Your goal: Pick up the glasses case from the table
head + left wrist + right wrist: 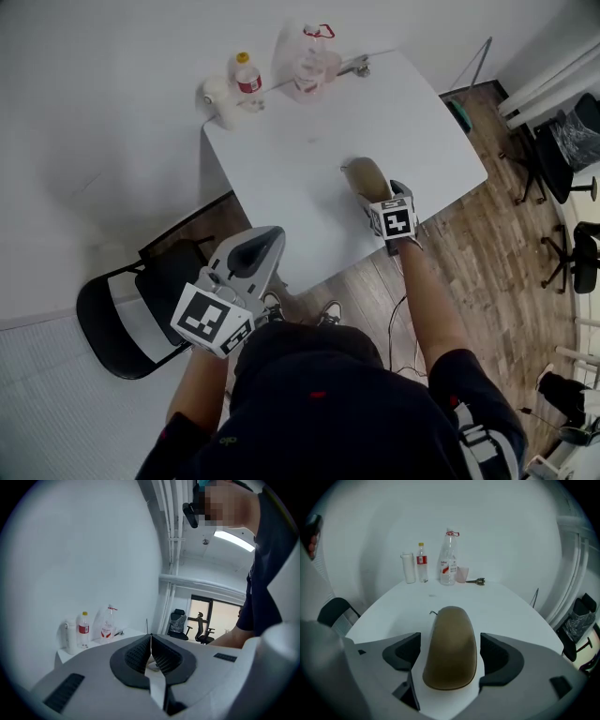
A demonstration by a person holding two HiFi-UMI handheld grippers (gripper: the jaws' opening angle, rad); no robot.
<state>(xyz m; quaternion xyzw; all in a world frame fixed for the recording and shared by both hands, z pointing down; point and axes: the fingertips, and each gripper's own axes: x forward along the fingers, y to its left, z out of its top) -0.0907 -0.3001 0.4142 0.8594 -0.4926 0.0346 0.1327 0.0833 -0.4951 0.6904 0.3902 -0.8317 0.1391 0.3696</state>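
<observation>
Left gripper (151, 654) is hovering nearest the body, off the table's (511, 606) edge, tongs pressed together, nothing in them. Right gripper (450, 657) is angling down over the near part of the table, tongs spread wide and straddling the brown glasses case (451, 634), which is lying flat on the tabletop; pads are standing clear of both its sides.

Step in hand looks like the approach. Next move is calling for closing squarely across the case's width, then lifting.

Bottles (422, 563) and a pink cup (462, 574) are standing well apart at the far edge; nothing is obstructing.
</observation>
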